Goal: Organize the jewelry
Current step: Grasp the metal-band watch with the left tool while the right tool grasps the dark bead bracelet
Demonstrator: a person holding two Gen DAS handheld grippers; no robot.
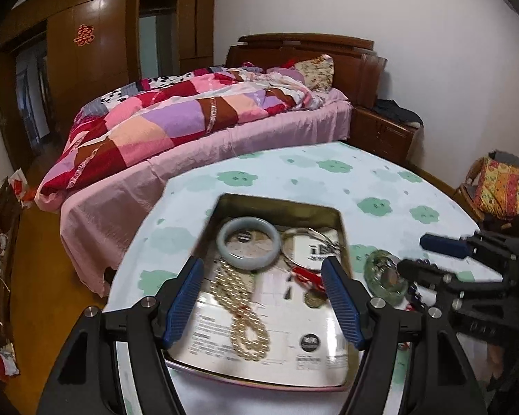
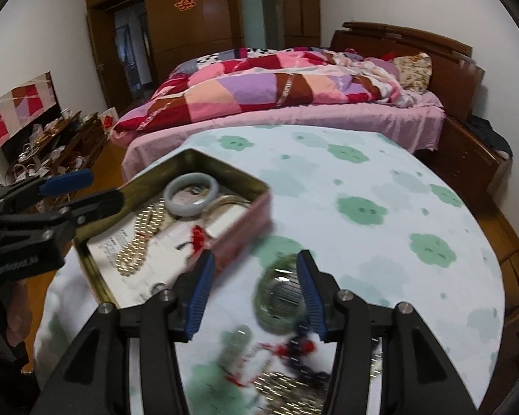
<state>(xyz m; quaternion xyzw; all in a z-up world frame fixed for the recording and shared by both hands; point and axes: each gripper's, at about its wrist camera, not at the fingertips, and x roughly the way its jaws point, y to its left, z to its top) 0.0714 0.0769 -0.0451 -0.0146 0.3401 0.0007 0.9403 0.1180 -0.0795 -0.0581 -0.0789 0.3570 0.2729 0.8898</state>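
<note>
— That tin [image 2: 259, 204] already has the pale bangle [image 2: 192, 199] and the bead necklace [image 2: 138, 242] inside. What about the green bangle [image 2: 280, 297]?

— It lies on the table [image 2: 380, 180] beside the tin, between the right gripper's [image 2: 254, 292] spread fingers. Likely hard, slick, breakable — pinch across its rim. The left gripper [image 1: 263, 297], open too, hovers over the tin.

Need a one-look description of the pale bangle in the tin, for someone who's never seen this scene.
On the round table with the green-flower cloth sits an open rectangular tin. The pale jade bangle lies at its far end, beside a thin metal bangle and above a gold bead necklace. It is the only thick, smooth, milky grey-green ring inside the tin.
</note>
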